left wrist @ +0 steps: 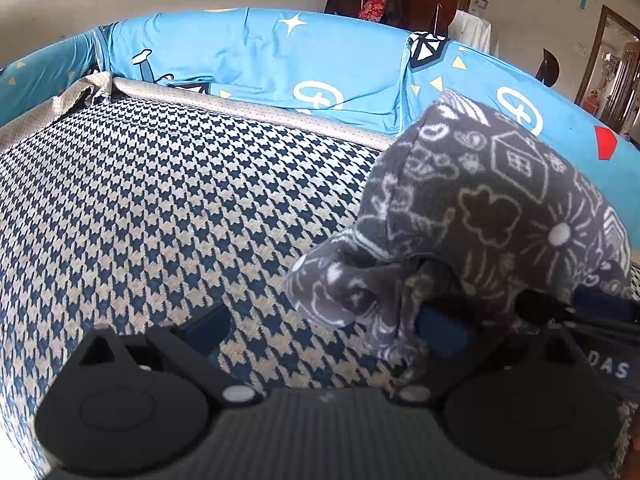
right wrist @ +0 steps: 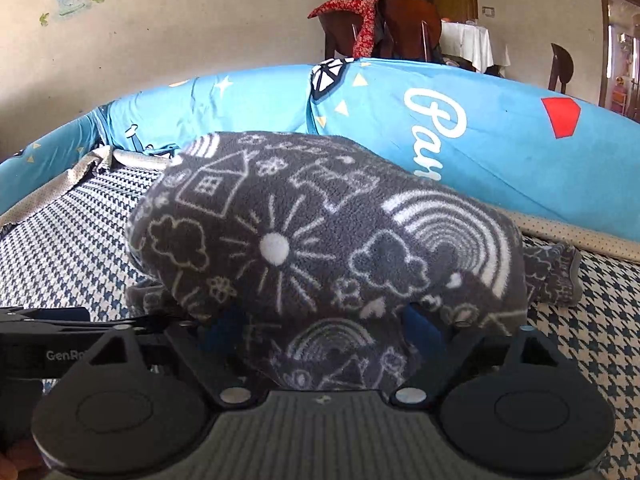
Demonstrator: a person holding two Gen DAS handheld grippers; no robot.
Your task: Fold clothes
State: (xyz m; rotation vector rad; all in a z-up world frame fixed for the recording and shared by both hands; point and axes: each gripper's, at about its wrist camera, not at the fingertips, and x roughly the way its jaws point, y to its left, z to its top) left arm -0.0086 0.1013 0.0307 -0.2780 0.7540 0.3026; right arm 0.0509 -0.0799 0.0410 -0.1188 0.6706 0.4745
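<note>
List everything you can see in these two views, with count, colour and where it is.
fleece garment: one, grey with white doodles, bunched on the cushion
houndstooth cushion: one, navy and beige, under the garment
sofa cover: one, bright blue with white print, along the backrest
chairs: at least two, dark wood, behind the sofa
red floral cloth: one, draped over a chair
table with white cloth: one, far right background
left gripper: one, black, jaws wide apart, right jaw under the garment's edge
right gripper: one, black, jaws either side of the garment
</note>
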